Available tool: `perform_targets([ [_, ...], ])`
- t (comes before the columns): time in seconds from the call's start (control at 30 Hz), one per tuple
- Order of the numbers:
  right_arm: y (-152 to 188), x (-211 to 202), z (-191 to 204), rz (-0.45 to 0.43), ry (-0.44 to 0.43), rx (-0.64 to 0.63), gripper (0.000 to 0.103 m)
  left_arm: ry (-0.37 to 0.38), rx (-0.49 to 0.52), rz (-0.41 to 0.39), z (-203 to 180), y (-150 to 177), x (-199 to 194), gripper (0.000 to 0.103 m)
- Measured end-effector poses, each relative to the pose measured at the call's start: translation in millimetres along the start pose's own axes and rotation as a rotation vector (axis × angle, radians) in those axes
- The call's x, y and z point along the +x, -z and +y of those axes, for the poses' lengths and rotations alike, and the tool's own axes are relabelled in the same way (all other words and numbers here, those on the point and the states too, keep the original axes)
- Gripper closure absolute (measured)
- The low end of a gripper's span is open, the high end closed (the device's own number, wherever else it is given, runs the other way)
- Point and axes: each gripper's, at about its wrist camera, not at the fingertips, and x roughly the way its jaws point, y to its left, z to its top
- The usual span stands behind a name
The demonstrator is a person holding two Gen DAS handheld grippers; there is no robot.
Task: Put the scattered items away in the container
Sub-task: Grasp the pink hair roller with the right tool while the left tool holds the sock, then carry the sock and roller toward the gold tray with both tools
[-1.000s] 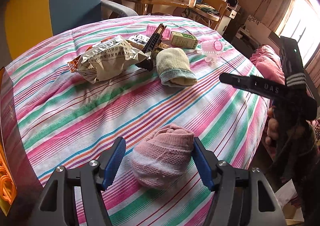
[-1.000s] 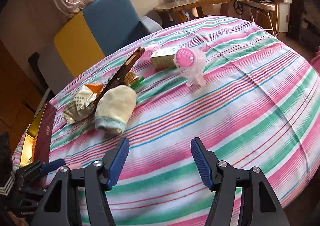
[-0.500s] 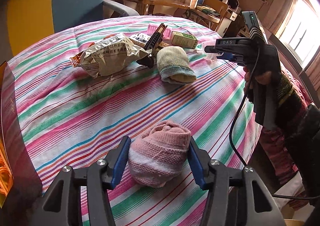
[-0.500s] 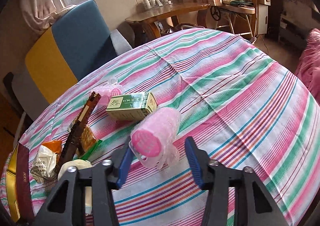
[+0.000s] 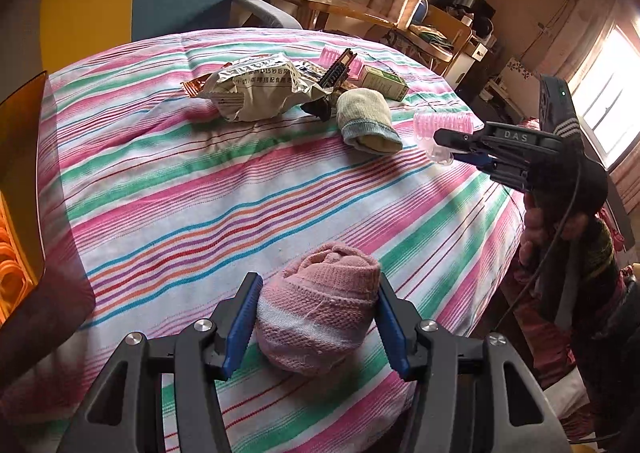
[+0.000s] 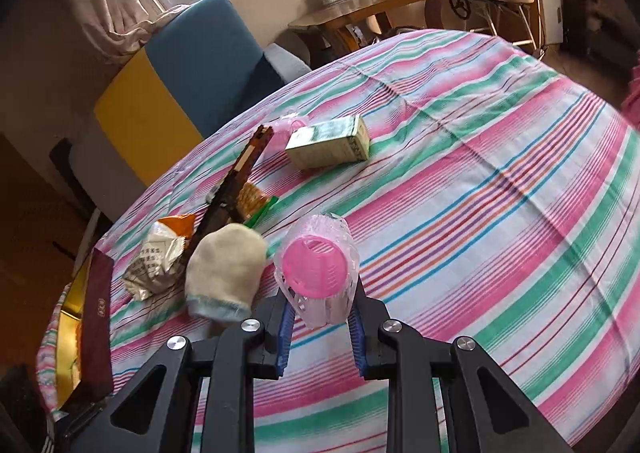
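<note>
Left wrist view puts the rolled pink sock [image 5: 320, 317] right in front of me on the striped tablecloth [image 5: 168, 189], between the blue pads of my left gripper [image 5: 316, 327]. Both pads press its sides, so the jaws sit about half open, clamped on the sock. Beyond the sock, toward the far side of the cloth, lie the cream sock [image 5: 366, 121], the crumpled snack bag [image 5: 260, 91], a dark comb-like strip [image 5: 334, 79] and the green box [image 5: 382, 81]. To the sock's left, at the table edge, stands the dark red container [image 5: 24, 181] with its gold lining.

Right wrist view shows my right gripper [image 6: 320, 319] closed as far as it goes on the pink hair rollers in clear wrap [image 6: 318, 267], lifted just off the cloth. Beside the rollers sits the cream sock [image 6: 226, 271], then the snack bag [image 6: 156, 259]; the green box [image 6: 330, 145] lies farther back.
</note>
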Motion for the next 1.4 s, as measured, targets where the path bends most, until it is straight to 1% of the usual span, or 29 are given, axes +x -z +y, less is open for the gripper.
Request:
perform_targets([
  [0.07, 15.2, -4.2, 1.4, 0.040, -0.064, 0.037, 0.078, 0.000, -0.012, 0.000, 2.1, 4.3, -4.1, 0.047],
  [0.13, 30.3, -7.0, 2.1, 0.081, -0.109, 0.065, 0.078, -0.004, -0.019, -0.004, 3.3, 7.4, -8.0, 0.047],
  [0.23, 47.4, -11.6, 1.8, 0.104, -0.105, 0.071, 0.077, -0.009, -0.027, -0.011, 4.4, 11.4, -13.0, 0.047],
  [0.3, 54.7, -13.4, -0.6, 0.113, -0.089, 0.075, 0.075, -0.016, -0.028, -0.013, 4.8, 12.8, -14.0, 0.047],
  [0.37, 57.7, -15.8, -1.1, 0.104, -0.062, 0.055, 0.075, -0.022, -0.036, -0.010, 6.0, 13.6, -13.9, 0.047],
  [0.47, 53.1, -13.3, -4.2, 0.095, -0.029, 0.047, 0.075, -0.038, -0.032, -0.009, 5.6, 9.9, -11.1, 0.047],
  [0.53, 50.5, -15.5, -3.9, 0.075, 0.020, 0.021, 0.067, -0.046, -0.028, -0.008, 4.4, 6.3, -9.0, 0.047],
  [0.6, 45.9, -18.1, -8.5, 0.064, 0.048, 0.022, 0.058, -0.048, -0.023, -0.009, 2.1, 1.5, -6.7, 0.047],
  [0.77, 37.4, -30.6, -25.9, 0.036, 0.108, 0.022, 0.054, -0.058, 0.001, -0.029, -4.4, -4.4, -8.2, 0.046],
  [0.87, 36.4, -36.6, -31.4, 0.023, 0.135, -0.003, 0.049, -0.048, -0.004, -0.028, -1.4, -3.8, -9.0, 0.046],
  [0.93, 36.2, -39.1, -30.6, 0.012, 0.147, -0.035, 0.049, -0.029, -0.022, -0.033, 2.6, -3.0, -11.3, 0.046],
  [1.03, 36.7, -40.1, -19.9, -0.004, 0.150, -0.116, 0.049, 0.016, -0.033, -0.052, 6.4, -2.5, -18.6, 0.040],
  [1.1, 38.1, -37.3, -10.1, -0.002, 0.153, -0.180, 0.046, 0.030, -0.029, -0.063, 6.7, -1.5, -23.9, 0.037],
  [1.17, 40.1, -31.9, 0.7, 0.002, 0.177, -0.251, 0.043, 0.027, -0.017, -0.070, 6.3, 0.6, -28.1, 0.036],
  [1.27, 43.6, -22.8, 14.7, 0.014, 0.226, -0.355, 0.042, 0.005, 0.015, -0.073, 5.1, 6.0, -32.6, 0.036],
  [1.4, 48.8, -16.3, 22.5, 0.023, 0.262, -0.444, 0.040, -0.022, 0.059, -0.070, 2.2, 11.4, -32.9, 0.036],
])
